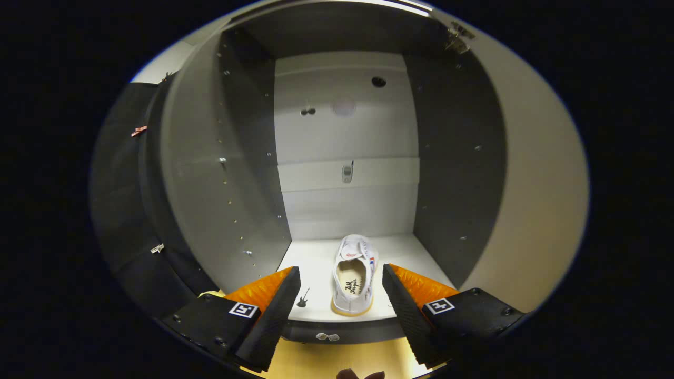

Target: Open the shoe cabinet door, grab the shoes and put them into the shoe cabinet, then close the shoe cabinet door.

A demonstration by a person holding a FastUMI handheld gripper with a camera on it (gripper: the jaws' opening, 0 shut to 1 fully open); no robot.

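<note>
Gripper: I see my gripper with its two fingers spread wide apart. They hold nothing.
Fingers: the left finger and the right finger each sit at one side of the shoe, not touching it.
Front edge: the cabinet's dark bottom lip runs across just under the fingertips. Yellow wood floor shows below it.
Shoe: a white sneaker stands on the shelf, between my fingers and just past them. Its heel points to me and its toe points to the back. I can look down into it.
Shelf: the white shelf floor has bare room left and right of the sneaker. A tiny dark guitar-shaped mark lies near the left finger.
Side walls: a grey wall on the left and a dark wall on the right stand well apart.
Back wall: the white back panel is far behind the sneaker, with a small metal piece and a dark hole on it.
Door: the open cabinet door swings out on the right.
</note>
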